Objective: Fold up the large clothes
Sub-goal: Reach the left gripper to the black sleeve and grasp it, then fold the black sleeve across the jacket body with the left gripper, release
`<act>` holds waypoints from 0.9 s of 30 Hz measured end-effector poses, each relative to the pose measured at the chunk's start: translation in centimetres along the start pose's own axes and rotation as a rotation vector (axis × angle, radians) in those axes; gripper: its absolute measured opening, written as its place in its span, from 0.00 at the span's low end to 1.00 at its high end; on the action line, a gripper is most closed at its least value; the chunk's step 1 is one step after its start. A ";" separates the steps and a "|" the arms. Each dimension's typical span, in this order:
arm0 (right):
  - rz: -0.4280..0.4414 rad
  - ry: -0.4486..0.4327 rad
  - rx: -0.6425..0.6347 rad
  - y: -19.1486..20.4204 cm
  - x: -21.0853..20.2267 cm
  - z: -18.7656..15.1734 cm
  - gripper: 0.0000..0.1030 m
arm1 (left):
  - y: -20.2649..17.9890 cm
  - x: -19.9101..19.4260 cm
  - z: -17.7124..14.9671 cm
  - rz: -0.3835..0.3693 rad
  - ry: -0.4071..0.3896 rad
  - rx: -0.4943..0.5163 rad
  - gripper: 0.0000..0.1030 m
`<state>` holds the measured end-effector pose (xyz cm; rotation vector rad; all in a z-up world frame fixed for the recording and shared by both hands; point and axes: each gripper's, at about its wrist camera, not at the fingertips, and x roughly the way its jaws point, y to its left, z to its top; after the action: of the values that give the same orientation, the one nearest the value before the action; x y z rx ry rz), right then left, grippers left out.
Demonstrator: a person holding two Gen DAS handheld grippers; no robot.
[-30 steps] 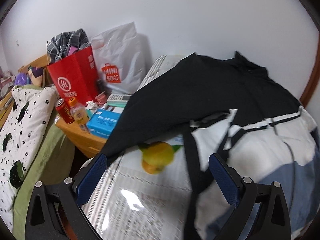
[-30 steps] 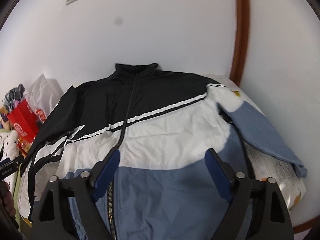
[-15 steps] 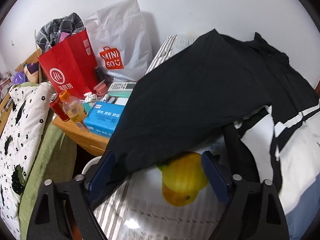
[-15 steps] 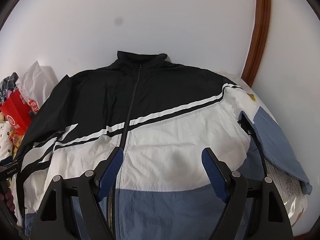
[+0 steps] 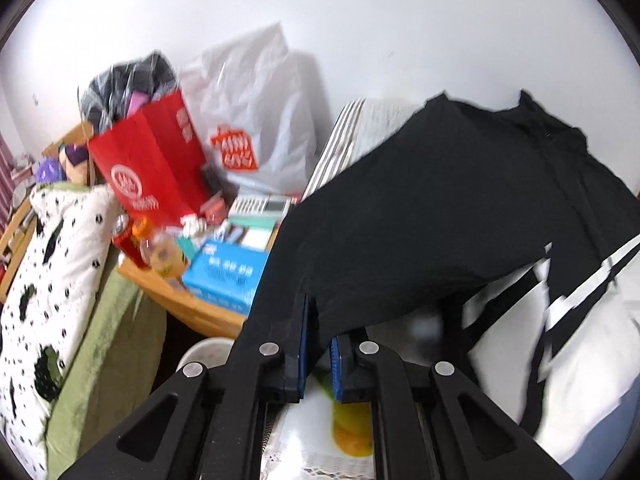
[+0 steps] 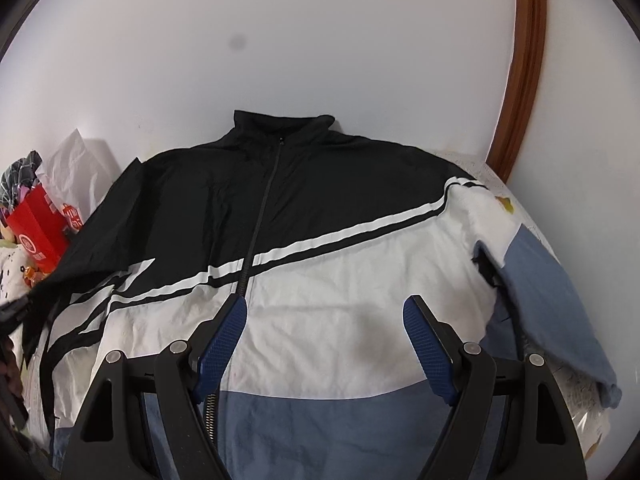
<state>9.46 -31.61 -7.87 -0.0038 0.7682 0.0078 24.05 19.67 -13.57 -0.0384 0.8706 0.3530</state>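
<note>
In the left wrist view, the left claw (image 5: 318,334) is seen closed on the black sleeve (image 5: 400,240) of the track jacket, its edge pinched between the blue pads at 6 o'clock. A red paper bag (image 5: 148,168) stands at 10 o'clock. The sleeve fold is judged to be in hand.

In the right wrist view, the jacket (image 6: 320,248) is spread flat across the bed, collar at 12 o'clock. The right claw (image 6: 326,340) hovers wide open, empty, over the white panel. Next, the pinched sleeve should be carried across the chest.
</note>
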 end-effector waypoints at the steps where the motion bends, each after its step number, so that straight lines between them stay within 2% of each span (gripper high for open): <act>1: 0.002 -0.006 0.000 -0.4 -0.2 0.2 0.78 | -0.5 -0.8 0.7 -0.002 -0.019 0.005 0.09; 6: -0.003 -0.034 -0.004 -2.2 -1.1 0.7 0.78 | -3.1 -3.8 3.5 -0.033 -0.087 0.032 0.09; 12: -0.003 -0.046 0.003 -4.9 -1.8 0.5 0.78 | -9.3 -6.7 6.7 -0.153 -0.159 0.096 0.09; 16: -0.014 -0.042 0.028 -7.2 -1.7 0.1 0.78 | -13.9 -6.9 7.6 -0.235 -0.145 0.136 0.09; 20: -0.024 -0.038 0.048 -9.2 -1.4 -0.5 0.78 | -18.5 -6.2 7.3 -0.277 -0.125 0.184 0.09; 27: -0.050 -0.009 0.056 -11.6 0.0 -1.7 0.78 | -24.2 -4.1 5.9 -0.308 -0.054 0.251 0.09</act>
<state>8.44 -43.22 -9.08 0.0304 0.7594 -0.0612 33.72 -3.21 -9.35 0.0691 0.8353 -0.0446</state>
